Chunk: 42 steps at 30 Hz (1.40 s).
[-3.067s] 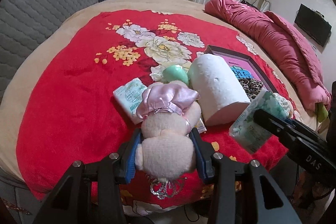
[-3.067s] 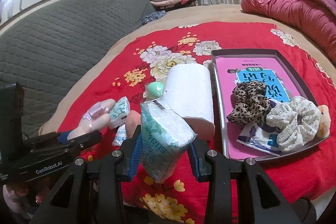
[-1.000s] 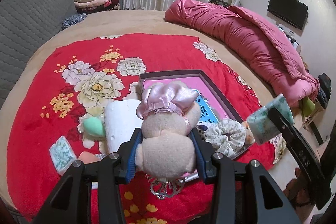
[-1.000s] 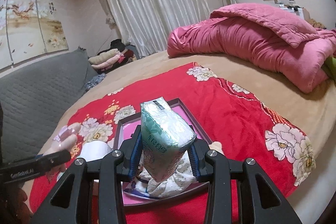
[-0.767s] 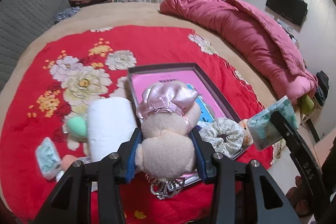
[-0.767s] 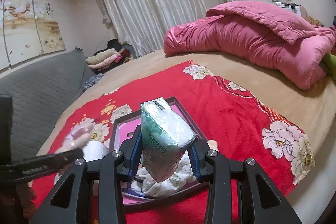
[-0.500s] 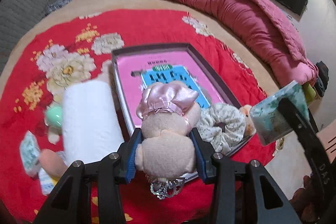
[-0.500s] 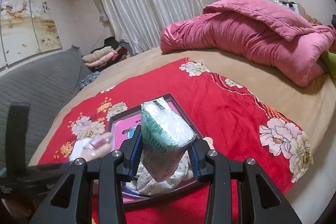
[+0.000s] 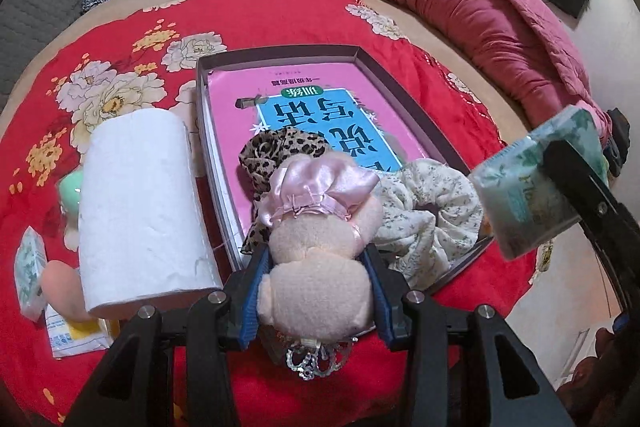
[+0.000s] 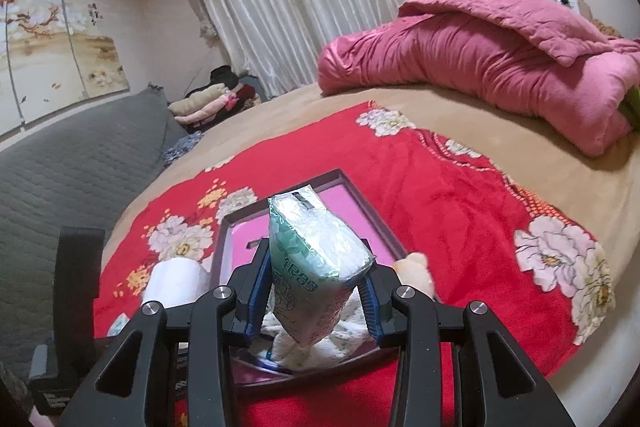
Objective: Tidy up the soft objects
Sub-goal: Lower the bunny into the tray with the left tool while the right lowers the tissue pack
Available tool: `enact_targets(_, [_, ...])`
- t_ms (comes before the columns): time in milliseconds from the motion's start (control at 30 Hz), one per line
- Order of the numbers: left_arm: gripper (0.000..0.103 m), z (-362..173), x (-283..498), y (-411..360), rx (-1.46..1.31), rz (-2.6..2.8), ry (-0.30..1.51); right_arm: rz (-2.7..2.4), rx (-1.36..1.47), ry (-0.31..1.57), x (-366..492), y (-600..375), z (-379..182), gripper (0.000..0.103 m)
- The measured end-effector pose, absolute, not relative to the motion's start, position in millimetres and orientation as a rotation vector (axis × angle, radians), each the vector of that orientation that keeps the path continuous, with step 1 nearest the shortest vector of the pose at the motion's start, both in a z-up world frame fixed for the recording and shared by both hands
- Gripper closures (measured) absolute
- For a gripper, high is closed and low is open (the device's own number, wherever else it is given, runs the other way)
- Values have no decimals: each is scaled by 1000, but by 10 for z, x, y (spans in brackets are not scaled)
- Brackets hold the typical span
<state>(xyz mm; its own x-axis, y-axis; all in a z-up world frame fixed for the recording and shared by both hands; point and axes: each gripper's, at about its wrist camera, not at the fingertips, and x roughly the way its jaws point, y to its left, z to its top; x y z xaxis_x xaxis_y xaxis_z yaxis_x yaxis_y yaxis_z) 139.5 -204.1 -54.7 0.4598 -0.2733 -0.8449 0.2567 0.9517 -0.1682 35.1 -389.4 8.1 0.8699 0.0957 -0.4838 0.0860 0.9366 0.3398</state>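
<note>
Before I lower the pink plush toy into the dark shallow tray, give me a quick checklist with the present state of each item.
1. Left gripper clamped on pink plush toy: ok.
2. Right gripper clamped on green tissue pack: ok.
3. Toy over dark shallow tray: ok.
4. Bare spot in tray: ok, far pink half.
5. Near end free: not ok, leopard scrunchie and cream floral scrunchie there.
6. White paper roll outside tray: ok.

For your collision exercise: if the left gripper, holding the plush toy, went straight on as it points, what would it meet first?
Probably the leopard-print scrunchie in the tray, just beyond the plush toy; depth is unclear.
</note>
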Motion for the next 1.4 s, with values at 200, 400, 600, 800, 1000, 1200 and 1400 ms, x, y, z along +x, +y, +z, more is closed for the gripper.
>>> enact_targets(200, [58, -655, 1376, -2037, -25, -322, 1061, 38, 377, 543, 429, -3844, 27, 61])
enact_targets(400, [58, -749, 1356, -1989, -33, -314, 1077, 43, 454, 578, 505, -3952, -87, 61])
enact_targets(600, [58, -762, 1339, -2018, -13, -321, 1069, 61, 475, 607, 570, -3937, -170, 61])
enact_targets(800, [58, -775, 1347, -2032, -8, -321, 1071, 124, 488, 626, 646, -3883, -231, 61])
enact_targets(1000, [57, -785, 1340, -2059, 11, -325, 1065, 124, 509, 665, 730, -3873, -327, 61])
enact_targets(1200, [57, -783, 1345, -2056, 12, -329, 1064, 85, 540, 708, 782, -3939, -445, 61])
enact_targets(1400, [57, -782, 1345, -2059, 12, -331, 1064, 19, 534, 728, 795, -3977, -481, 56])
